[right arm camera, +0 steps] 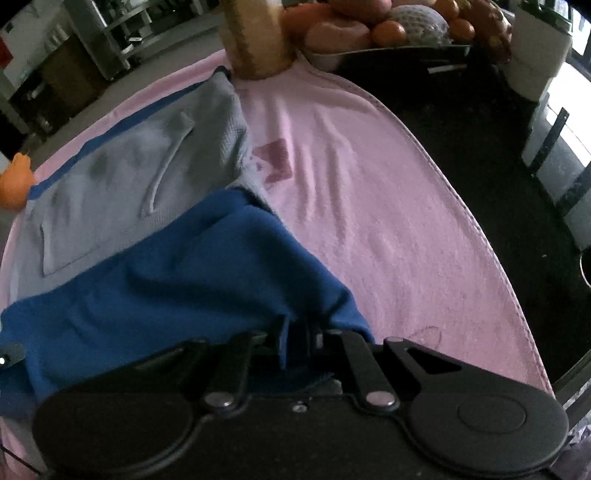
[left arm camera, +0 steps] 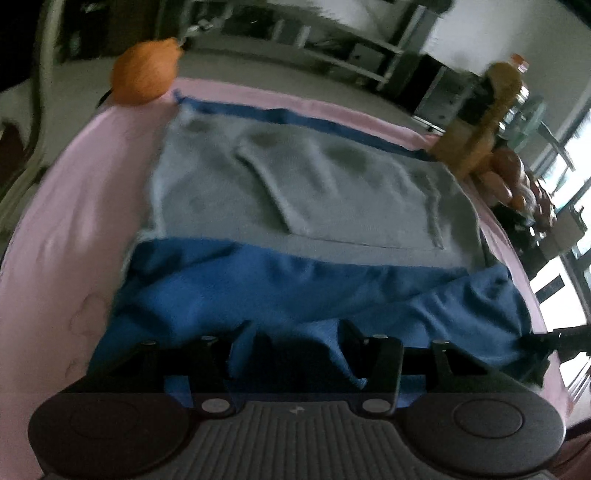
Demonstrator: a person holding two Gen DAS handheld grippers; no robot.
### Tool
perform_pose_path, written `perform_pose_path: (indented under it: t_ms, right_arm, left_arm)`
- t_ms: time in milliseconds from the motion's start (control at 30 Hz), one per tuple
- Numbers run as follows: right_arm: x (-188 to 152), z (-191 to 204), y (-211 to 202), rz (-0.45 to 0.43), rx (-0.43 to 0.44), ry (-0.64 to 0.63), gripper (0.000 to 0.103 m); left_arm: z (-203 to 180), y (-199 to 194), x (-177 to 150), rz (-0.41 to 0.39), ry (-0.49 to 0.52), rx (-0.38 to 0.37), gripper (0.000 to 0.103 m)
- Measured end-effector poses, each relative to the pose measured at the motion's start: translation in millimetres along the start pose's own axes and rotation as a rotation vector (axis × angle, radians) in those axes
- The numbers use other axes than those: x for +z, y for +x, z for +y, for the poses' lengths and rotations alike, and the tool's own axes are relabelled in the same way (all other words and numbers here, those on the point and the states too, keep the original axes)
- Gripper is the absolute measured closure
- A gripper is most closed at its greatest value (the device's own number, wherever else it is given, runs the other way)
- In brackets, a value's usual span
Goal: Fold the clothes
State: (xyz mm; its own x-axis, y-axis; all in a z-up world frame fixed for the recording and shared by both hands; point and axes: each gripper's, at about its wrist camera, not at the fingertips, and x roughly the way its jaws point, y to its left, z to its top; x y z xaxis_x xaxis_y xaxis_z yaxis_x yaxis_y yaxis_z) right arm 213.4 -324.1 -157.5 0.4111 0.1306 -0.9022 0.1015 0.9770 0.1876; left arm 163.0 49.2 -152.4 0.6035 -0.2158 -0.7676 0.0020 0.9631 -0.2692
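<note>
A blue and grey garment point(left arm camera: 295, 192) lies on a pink cloth point(left arm camera: 74, 229) over the table. Its grey panel with a pocket faces up, and a blue part point(left arm camera: 280, 284) is folded over the near side. My left gripper point(left arm camera: 295, 343) is shut on the blue near edge. My right gripper point(right arm camera: 295, 339) is shut on the blue corner point(right arm camera: 207, 266) at the garment's near right side. The garment also shows in the right wrist view point(right arm camera: 122, 170). My right gripper shows at the right edge of the left wrist view point(left arm camera: 561, 341).
An orange ball-like object point(left arm camera: 146, 72) sits at the far left corner. A bottle point(left arm camera: 506, 85) and a tray of fruit point(right arm camera: 388, 29) stand at the far right. A white container point(right arm camera: 535, 51) stands right of the fruit. The pink cloth's bare part point(right arm camera: 369, 206) spreads to the right.
</note>
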Motion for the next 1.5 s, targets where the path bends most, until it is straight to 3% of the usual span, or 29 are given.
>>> perform_pose_path:
  t_ms: [33,67,167,267,367,433,500,533,567,600,633,767,833,867,900,967,1067,1100,1167,1233,1367,1500]
  right_arm:
    - [-0.8,0.8,-0.1,-0.002,-0.003,0.001,0.096]
    - [-1.7,1.6,-0.3,-0.004,-0.007,0.003,0.095]
    - [-1.1,-2.4,0.9,-0.003,0.005,0.045,0.095]
    - [0.9,-13.5,1.0,0.006,0.039,0.124,0.095]
    - [1.0,-19.4,1.1,0.01,0.058,0.177,0.095]
    - [0.9,-18.4,2.0,0.008,0.056,0.178,0.095]
    - [0.8,-15.2,2.8,0.004,0.05,0.165,0.092]
    - [0.8,-13.2,2.9,0.002,0.049,0.155,0.09]
    - [0.8,-11.1,2.6,0.001,0.054,0.144,0.084]
    - [0.9,-9.0,0.8,-0.006,0.066,0.132,0.074]
    - [1.0,-7.2,-3.2,-0.021,0.092,0.119,0.07]
    - [-0.8,-5.4,-26.4,-0.126,0.233,0.088,0.068]
    - [-0.3,-5.5,-33.7,-0.181,0.277,0.088,0.072]
    - [1.3,-4.5,-34.7,-0.197,0.29,0.091,0.087]
    - [5.0,-1.8,-31.5,-0.195,0.289,0.097,0.095]
    - [12.9,3.2,-24.2,-0.185,0.296,0.117,0.095]
    - [29.3,9.9,-4.2,-0.138,0.339,0.173,0.094]
    - [34.3,12.3,4.1,-0.116,0.33,0.178,0.094]
    - [43.1,16.7,25.1,-0.065,0.288,0.182,0.094]
    - [48.7,17.1,42.8,-0.039,0.237,0.189,0.102]
    - [51.9,13.1,50.9,-0.089,0.209,0.215,0.103]
    - [46.5,14.9,42.6,-0.129,0.202,0.236,0.102]
  left_arm:
    - [-3.0,2.3,-1.3,0.002,0.019,0.006,0.074]
    - [-6.0,4.6,-2.7,0.003,0.039,0.012,0.091]
    - [-19.6,-7.9,-4.4,-0.054,0.11,0.03,0.095]
    - [-35.4,-34.5,6.0,-0.179,0.177,0.065,0.095]
    - [-44.1,-39.6,17.9,-0.204,0.203,0.083,0.095]
    - [-44.6,-24.0,19.8,-0.153,0.212,0.131,0.092]
    - [-37.9,4.8,13.7,-0.063,0.219,0.22,0.08]
    - [-31.9,18.7,10.1,-0.018,0.214,0.28,0.079]
    - [-25.3,22.3,8.9,-0.001,0.188,0.318,0.073]
    - [-19.2,15.1,10.5,-0.015,0.149,0.323,0.066]
    - [-13.2,7.9,12.0,-0.028,0.109,0.328,0.066]
    - [0.8,-36.7,11.8,-0.106,0.0,0.248,0.07]
    - [-5.6,-41.1,7.8,-0.104,0.011,0.162,0.075]
    - [-11.6,-37.8,4.8,-0.089,0.035,0.134,0.08]
    - [-19.8,-29.9,0.6,-0.063,0.076,0.129,0.082]
    - [-35.4,-14.8,-8.9,-0.015,0.161,0.129,0.085]
    - [-45.7,2.3,-22.4,0.04,0.274,0.21,0.089]
    - [-45.3,4.6,-24.6,0.047,0.296,0.238,0.085]
    - [-43.4,4.9,-25.0,0.057,0.307,0.254,0.084]
    - [-43.8,4.4,-25.7,0.055,0.312,0.254,0.084]
    - [-46.3,2.9,-30.2,0.04,0.34,0.265,0.083]
    - [-38.1,-0.5,-28.7,0.036,0.299,0.242,0.08]
